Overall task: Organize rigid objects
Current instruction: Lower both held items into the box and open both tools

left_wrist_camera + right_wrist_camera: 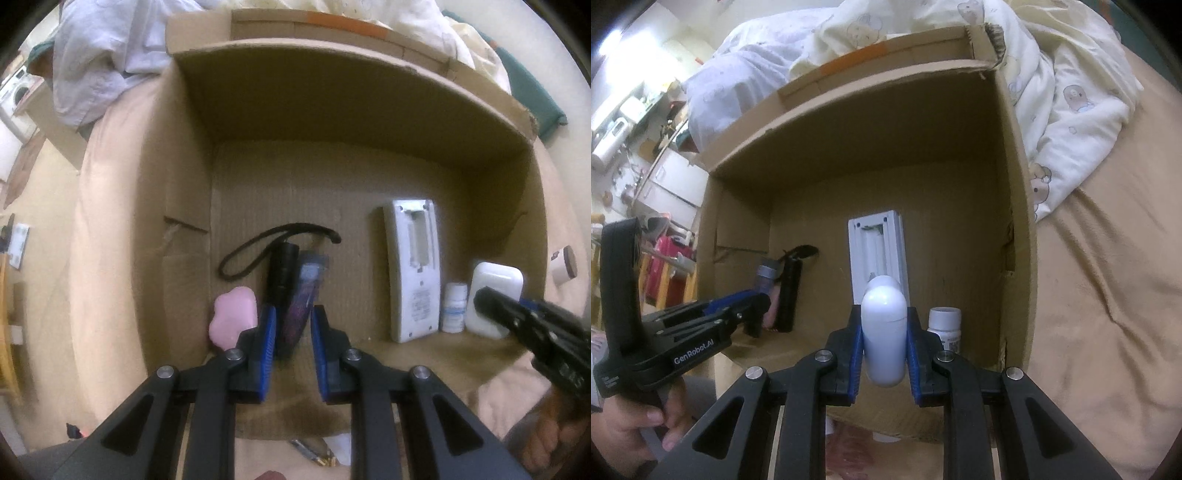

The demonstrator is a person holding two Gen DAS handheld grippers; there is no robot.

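An open cardboard box (332,110) lies on a bed. Inside it, my left gripper (293,314) stands around the near end of a dark purple tube (303,295), jaws slightly apart from it. A black flashlight (282,269) with a strap lies beside the tube, and a pink cloud-shaped piece (232,317) lies to its left. My right gripper (884,325) is shut on a white earbud case (884,332), also seen in the left wrist view (493,291). A white remote (877,251) lies face down, and a small white bottle (945,325) stands to the right.
The box walls (1015,184) rise on all sides. A beige sheet (1108,295) and a patterned quilt (1071,92) surround the box. A small round item (563,264) lies on the sheet right of the box. Room furniture shows far left.
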